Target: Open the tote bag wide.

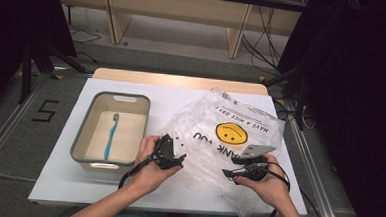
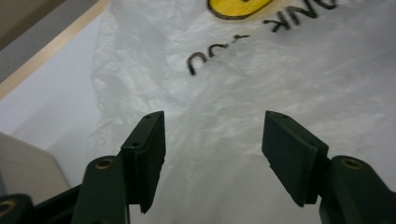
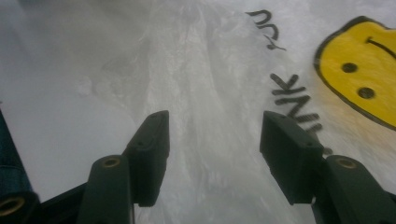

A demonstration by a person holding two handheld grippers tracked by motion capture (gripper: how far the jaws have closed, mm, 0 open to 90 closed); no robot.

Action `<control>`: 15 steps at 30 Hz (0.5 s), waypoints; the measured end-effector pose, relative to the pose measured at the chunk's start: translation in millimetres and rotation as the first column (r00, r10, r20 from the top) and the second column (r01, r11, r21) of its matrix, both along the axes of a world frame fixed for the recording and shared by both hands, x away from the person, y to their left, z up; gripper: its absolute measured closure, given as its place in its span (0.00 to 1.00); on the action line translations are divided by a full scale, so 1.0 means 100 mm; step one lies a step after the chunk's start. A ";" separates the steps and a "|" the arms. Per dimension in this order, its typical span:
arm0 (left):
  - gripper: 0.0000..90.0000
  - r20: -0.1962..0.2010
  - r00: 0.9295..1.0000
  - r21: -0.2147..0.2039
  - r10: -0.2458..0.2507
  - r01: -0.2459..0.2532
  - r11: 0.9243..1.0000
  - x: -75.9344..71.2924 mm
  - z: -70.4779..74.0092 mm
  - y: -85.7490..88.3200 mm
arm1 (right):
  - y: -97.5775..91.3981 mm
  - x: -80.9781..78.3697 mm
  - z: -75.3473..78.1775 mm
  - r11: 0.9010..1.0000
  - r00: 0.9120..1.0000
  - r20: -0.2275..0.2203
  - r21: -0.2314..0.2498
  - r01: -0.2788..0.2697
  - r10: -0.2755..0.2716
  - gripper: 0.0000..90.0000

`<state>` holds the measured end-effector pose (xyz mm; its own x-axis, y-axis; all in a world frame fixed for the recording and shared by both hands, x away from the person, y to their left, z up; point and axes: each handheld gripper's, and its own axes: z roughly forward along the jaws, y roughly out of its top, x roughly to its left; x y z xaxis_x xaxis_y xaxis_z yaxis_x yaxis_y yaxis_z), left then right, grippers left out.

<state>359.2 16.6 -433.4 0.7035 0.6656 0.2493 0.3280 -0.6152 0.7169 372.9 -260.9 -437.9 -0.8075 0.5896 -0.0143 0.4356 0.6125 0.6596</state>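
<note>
Both grippers parked over the smiley bag, nothing grabbed

Left gripper (image 2: pixel 212 140) and right gripper (image 3: pixel 212 140) gaped wide, empty, thin plastic bag (image 1: pixel 215 124) crumpled just ahead between each pair; film that flimsy could've slipped or torn.

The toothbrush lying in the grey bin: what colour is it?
Blue: the slim plastic toothbrush shows best in the high view.

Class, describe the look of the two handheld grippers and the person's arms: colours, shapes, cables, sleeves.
Both the left gripper and right gripper are black, with flat rectangular pads and brass-coloured pivot screws. The right carries a grey three-cornered plate. Black cables trail from each. The forearms are bare, no sleeves showing.
</note>
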 end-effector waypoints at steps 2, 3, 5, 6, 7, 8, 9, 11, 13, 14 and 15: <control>0.48 -0.054 0.998 -0.014 -0.015 0.015 1.000 -0.05 -0.02 -0.02 | 0.09 0.07 -0.05 1.000 1.000 -0.007 -0.008 -0.015 0.015 0.48; 0.49 -0.078 0.997 -0.026 -0.027 0.025 0.999 -0.07 -0.04 -0.04 | 0.13 0.10 -0.08 0.999 1.000 -0.013 -0.023 -0.022 0.022 0.47; 0.50 -0.124 0.991 -0.057 -0.053 0.047 0.997 -0.08 -0.10 -0.09 | 0.19 0.14 -0.11 0.999 0.999 -0.020 -0.033 -0.030 0.029 0.47; 0.51 -0.156 0.985 -0.081 -0.070 0.058 0.995 -0.07 -0.13 -0.11 | 0.21 0.15 -0.12 0.999 0.999 -0.025 -0.036 -0.033 0.033 0.47; 0.52 -0.188 0.978 -0.113 -0.086 0.066 0.991 -0.06 -0.17 -0.13 | 0.23 0.17 -0.14 0.999 0.999 -0.030 -0.037 -0.037 0.036 0.48; 0.54 -0.207 0.973 -0.128 -0.103 0.077 0.989 -0.05 -0.20 -0.16 | 0.24 0.18 -0.15 0.998 0.999 -0.037 -0.043 -0.040 0.038 0.48; 0.56 -0.209 0.972 -0.126 -0.109 0.084 0.988 -0.04 -0.24 -0.19 | 0.25 0.20 -0.17 0.997 0.998 -0.041 -0.055 -0.047 0.045 0.48; 0.61 -0.216 0.971 -0.112 -0.107 0.085 0.990 -0.01 -0.30 -0.23 | 0.28 0.22 -0.21 0.996 0.998 -0.048 -0.071 -0.053 0.050 0.51; 0.65 -0.238 0.965 -0.117 -0.115 0.089 0.989 0.01 -0.35 -0.27 | 0.30 0.24 -0.24 0.994 0.997 -0.057 -0.091 -0.058 0.053 0.53; 0.67 -0.245 0.963 -0.113 -0.116 0.091 0.989 0.02 -0.37 -0.29 | 0.31 0.25 -0.25 0.994 0.997 -0.061 -0.090 -0.061 0.055 0.55; 0.69 -0.244 0.963 -0.108 -0.115 0.091 0.990 0.03 -0.39 -0.31 | 0.31 0.26 -0.25 0.994 0.996 -0.075 -0.089 -0.057 0.050 0.57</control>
